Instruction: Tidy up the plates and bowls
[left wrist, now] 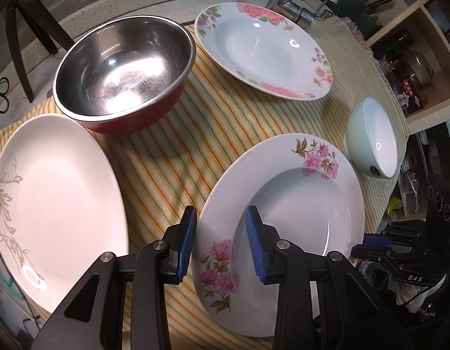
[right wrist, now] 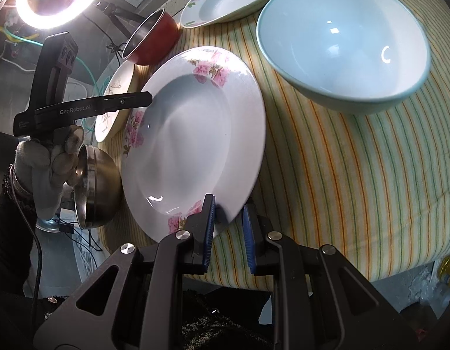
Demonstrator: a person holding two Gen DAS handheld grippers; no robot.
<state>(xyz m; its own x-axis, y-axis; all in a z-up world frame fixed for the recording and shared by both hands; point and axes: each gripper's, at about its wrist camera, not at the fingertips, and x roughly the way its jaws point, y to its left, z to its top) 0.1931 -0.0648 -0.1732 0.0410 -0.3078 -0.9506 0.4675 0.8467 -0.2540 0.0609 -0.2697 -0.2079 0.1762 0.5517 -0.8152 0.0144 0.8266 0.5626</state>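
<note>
On the striped cloth [left wrist: 172,157], left to right: a plain white plate with a grey vine print [left wrist: 56,204], a steel bowl with a red outside [left wrist: 123,70], then two floral soup plates. The left gripper [left wrist: 220,243] straddles the near floral plate's [left wrist: 283,204] left rim, jaws partly open, pads look just off it. The right gripper [right wrist: 229,221] pinches that plate's near edge, lifting it a bit. The far floral plate [left wrist: 265,49] sits behind, and the mint bowl [right wrist: 341,46] is on the right.

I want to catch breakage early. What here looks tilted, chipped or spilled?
Only the near floral plate looks off: it is tilted, its rim caught between the right gripper fingers. No chips or spills are visible.
</note>
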